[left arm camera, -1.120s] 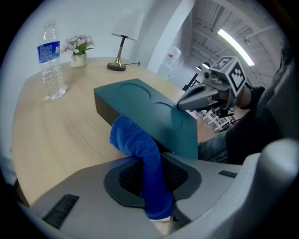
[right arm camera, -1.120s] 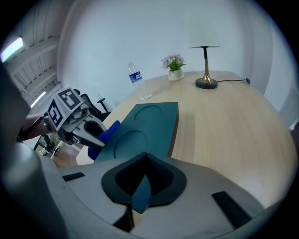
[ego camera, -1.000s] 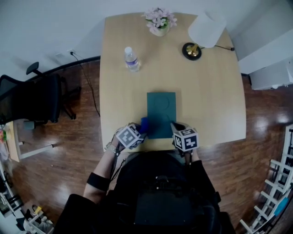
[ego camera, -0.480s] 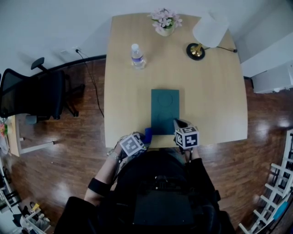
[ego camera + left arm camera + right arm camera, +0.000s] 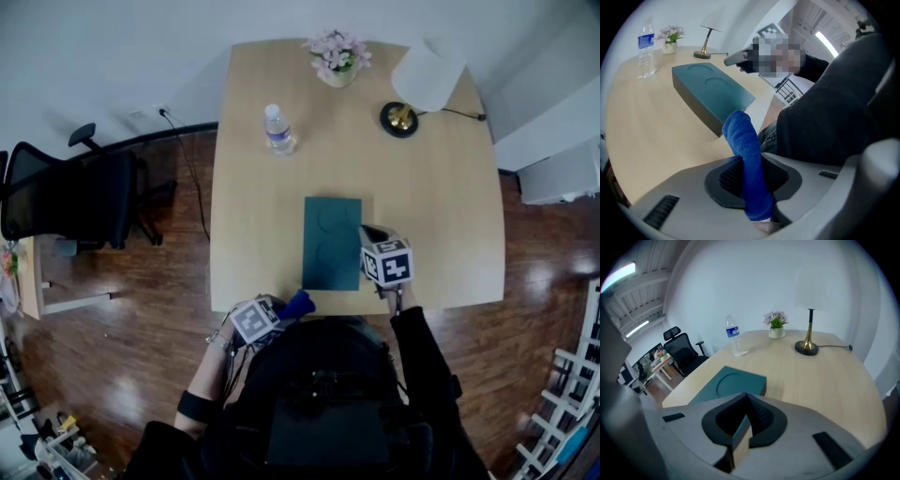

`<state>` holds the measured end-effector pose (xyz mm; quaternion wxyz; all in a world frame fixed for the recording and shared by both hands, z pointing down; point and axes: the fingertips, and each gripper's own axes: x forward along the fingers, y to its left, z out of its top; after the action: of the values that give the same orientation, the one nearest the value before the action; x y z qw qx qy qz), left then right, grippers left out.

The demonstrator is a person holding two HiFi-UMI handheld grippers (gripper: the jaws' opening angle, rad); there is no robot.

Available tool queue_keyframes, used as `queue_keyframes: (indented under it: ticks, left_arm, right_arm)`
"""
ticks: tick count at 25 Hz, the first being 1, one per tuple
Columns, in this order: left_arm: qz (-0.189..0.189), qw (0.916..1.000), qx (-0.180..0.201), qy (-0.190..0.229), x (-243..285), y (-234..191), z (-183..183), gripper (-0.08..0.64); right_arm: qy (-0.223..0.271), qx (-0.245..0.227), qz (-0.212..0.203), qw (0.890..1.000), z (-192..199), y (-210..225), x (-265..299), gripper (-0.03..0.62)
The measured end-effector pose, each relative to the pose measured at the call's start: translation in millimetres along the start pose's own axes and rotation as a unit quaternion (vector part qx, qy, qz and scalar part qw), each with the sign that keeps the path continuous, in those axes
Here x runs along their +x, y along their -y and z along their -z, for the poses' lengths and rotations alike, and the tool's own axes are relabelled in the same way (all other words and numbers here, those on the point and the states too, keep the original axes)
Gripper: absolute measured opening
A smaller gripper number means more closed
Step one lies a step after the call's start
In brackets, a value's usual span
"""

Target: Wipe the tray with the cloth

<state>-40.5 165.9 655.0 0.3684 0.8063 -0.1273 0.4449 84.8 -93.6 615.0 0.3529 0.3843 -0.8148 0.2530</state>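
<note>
My left hand-held gripper (image 5: 750,174) clamps the blue cloth (image 5: 742,138). My right hand-held gripper (image 5: 743,427) pinches the teal tray's (image 5: 707,392) right edge; its two round recesses (image 5: 733,382) face up.

The cloth (image 5: 743,150) is soft, fuzzy fabric. The tray (image 5: 332,242) looks smooth and matt. The table (image 5: 441,206) is pale smooth wood, the floor (image 5: 159,309) dark shiny wood. The bottle (image 5: 277,129) is clear plastic.

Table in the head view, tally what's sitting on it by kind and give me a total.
tray: 1
water bottle: 1
flower pot: 1
lamp: 1
Total: 4
</note>
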Motion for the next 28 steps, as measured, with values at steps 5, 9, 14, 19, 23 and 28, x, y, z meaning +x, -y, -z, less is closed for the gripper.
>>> queue_keyframes:
  ticks: [5,9,14,19,23,28]
  left_arm:
    - [-0.026,0.9989,-0.034,0.020,20.0,8.7,-27.3,0.095]
    - [-0.072,0.9913,-0.104,0.035,27.5,-4.1,-34.7,0.095]
    - [-0.103,0.9811,-0.157,0.046,25.6,-15.9,-38.0,0.095]
    - [-0.136,0.9689,-0.196,0.065,16.6,-29.6,-40.8,0.095]
    - [-0.152,0.9587,-0.227,0.080,11.8,-41.1,-42.0,0.092]
    - [-0.192,0.9374,-0.262,0.125,-5.4,-77.4,-53.3,0.092]
  right_arm:
    - [-0.014,-0.059,-0.020,0.998,-62.3,52.8,48.4,0.008]
    - [-0.051,-0.112,-0.069,0.990,-81.7,53.4,79.2,0.008]
    - [-0.111,-0.174,-0.141,0.968,-70.3,38.5,102.5,0.008]
    - [-0.135,-0.181,-0.182,0.957,-57.9,28.8,105.4,0.006]
    - [-0.121,-0.150,-0.173,0.966,-58.1,33.0,100.9,0.006]
    - [-0.095,-0.083,-0.136,0.983,-52.3,58.7,85.7,0.006]
